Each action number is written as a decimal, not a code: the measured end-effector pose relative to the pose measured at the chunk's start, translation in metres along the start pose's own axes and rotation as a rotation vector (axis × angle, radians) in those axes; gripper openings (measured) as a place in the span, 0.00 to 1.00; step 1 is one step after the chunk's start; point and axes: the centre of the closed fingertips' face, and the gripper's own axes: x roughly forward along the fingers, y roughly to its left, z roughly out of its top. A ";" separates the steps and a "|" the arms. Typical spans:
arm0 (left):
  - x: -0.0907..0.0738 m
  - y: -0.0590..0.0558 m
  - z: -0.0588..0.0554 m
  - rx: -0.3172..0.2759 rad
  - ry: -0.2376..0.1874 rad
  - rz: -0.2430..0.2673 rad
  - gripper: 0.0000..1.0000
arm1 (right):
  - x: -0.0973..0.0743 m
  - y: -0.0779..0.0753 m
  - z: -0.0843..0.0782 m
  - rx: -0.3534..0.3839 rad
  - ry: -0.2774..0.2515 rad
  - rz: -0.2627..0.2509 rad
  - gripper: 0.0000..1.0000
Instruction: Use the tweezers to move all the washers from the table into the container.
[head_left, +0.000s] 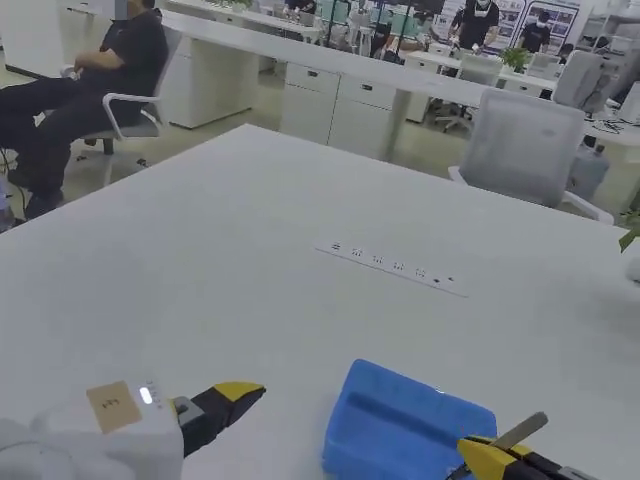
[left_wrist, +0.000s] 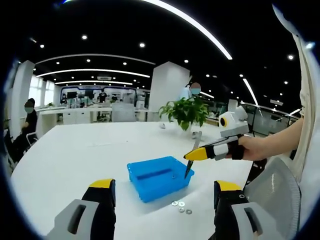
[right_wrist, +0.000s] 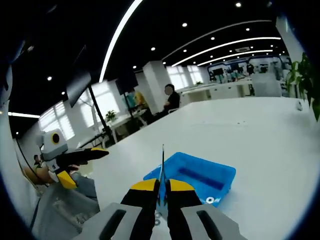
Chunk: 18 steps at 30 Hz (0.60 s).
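Note:
A blue container (left_wrist: 150, 182) stands on the white table (head_left: 250, 260), and the head view has the container (head_left: 400, 425) near the front edge. Three small washers (left_wrist: 181, 206) lie on the table just in front of it. One washer (right_wrist: 210, 200) rests inside the container (right_wrist: 205, 175). My right gripper (right_wrist: 161, 186) is shut on metal tweezers (right_wrist: 163, 162), whose tips hang over the container's near rim; the left gripper view shows the tweezers (left_wrist: 192, 152) pointing down at that rim. My left gripper (left_wrist: 165, 185) stands open and empty, short of the container, with its yellow tip (head_left: 238, 392) to the container's left.
A strip of power sockets (head_left: 390, 266) is set into the table's middle. Past the far edge stands a grey office chair (head_left: 525, 145), and a person sits in another chair (head_left: 90, 80) at the back left. A potted plant (left_wrist: 186, 111) stands at a table end.

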 end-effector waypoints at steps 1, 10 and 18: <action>0.000 0.000 -0.001 -0.001 0.004 -0.001 0.81 | 0.000 0.002 -0.002 0.008 -0.001 0.002 0.04; 0.000 -0.002 -0.002 0.019 0.015 -0.004 0.80 | 0.004 0.019 -0.030 0.038 0.048 0.046 0.04; -0.001 0.004 -0.005 0.007 0.028 0.019 0.78 | 0.012 0.032 -0.056 0.080 0.100 0.084 0.04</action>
